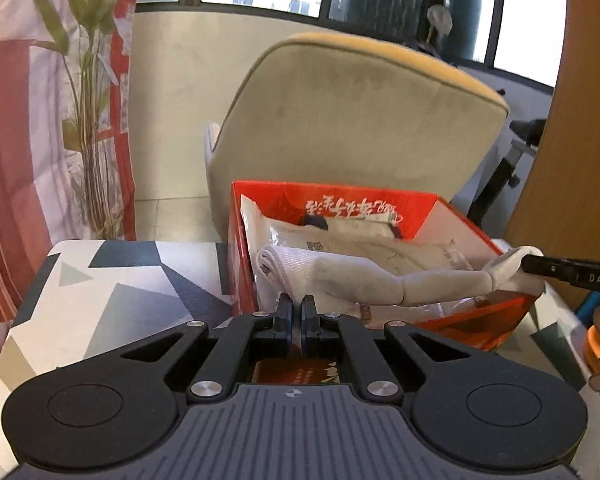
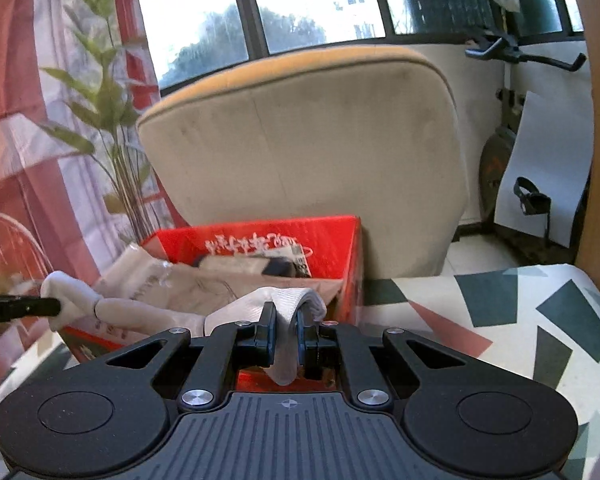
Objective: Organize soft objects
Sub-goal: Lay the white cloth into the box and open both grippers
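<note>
White sock (image 1: 340,276) stretched above red box (image 1: 436,208), left gripper (image 1: 296,312) and right gripper (image 2: 286,320) each clamped on one end; packets already inside, sock not yet stowed.

box (image 1: 340,204) sits on the surface (image 1: 120,280), far edge | chair (image 1: 360,120) right behind it | sock (image 1: 340,276) stretched over the box, bags (image 1: 380,244) inside | plant (image 1: 88,120) back left
</note>
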Demonstrator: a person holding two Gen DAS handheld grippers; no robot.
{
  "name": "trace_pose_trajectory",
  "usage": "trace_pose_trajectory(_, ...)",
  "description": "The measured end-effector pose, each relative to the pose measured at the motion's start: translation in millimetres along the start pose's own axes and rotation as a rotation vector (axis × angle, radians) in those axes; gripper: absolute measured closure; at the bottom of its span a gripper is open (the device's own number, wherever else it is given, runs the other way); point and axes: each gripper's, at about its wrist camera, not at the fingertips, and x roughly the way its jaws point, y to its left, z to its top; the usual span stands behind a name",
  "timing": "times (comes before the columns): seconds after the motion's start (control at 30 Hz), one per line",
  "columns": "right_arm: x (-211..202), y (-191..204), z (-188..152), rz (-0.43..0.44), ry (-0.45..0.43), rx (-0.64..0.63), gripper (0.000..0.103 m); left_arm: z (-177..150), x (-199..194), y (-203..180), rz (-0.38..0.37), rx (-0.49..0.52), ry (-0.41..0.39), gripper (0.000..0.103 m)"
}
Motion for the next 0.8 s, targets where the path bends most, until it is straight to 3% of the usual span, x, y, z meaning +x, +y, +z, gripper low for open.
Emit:
trace_pose_trajectory(0.17, 10, 2, -4, -0.023, 0.032, -0.030, 0.093, 2, 8, 0, -0.015, 0.012, 0.038, 0.096)
trace_pose_trajectory(0.27, 15, 8, -5, -0.033, 0.056, -0.073, 0.093, 4, 7, -2, -0.023, 0.023, 0.047, 0.088)
trace_pose_trajectory(0.33, 18, 11, -5, -0.034, 0.076, -0.095, 0.093, 3, 6, -3, -0.030, 0.031, 0.051, 0.064)
trace_pose_trajectory(0.4, 23, 15, -4, -0.035, 0.101, -0.108, 0.092, 4, 3, -3, -0.038, 0.036, 0.050, 0.047)
trace_pose_trajectory(0.43, 24, 16, -4, -0.036, 0.110, -0.112, 0.091, 4, 0, -4, -0.039, 0.037, 0.041, 0.043)
trace_pose_trajectory(0.57, 21, 23, -2, -0.066, 0.105, -0.120, 0.078, 8, -11, -6, -0.034, 0.016, 0.016, 0.032)
trace_pose_trajectory(0.6, 19, 25, -1, -0.065, 0.100, -0.116, 0.075, 9, -14, -7, -0.033, 0.010, 0.010, 0.025)
trace_pose_trajectory(0.63, 16, 26, 0, -0.071, 0.092, -0.114, 0.067, 10, -18, -8, -0.028, 0.004, 0.000, 0.015)
trace_pose_trajectory(0.7, 7, 31, 2, -0.086, 0.073, -0.118, 0.055, 12, -27, -12, -0.011, -0.003, -0.027, 0.006)
trace_pose_trajectory(0.77, -1, 33, 6, -0.094, 0.060, -0.115, 0.037, 15, -37, -17, 0.006, -0.010, -0.046, 0.003)
trace_pose_trajectory(0.8, -6, 35, 7, -0.100, 0.052, -0.108, 0.033, 16, -43, -20, 0.012, -0.017, -0.052, 0.002)
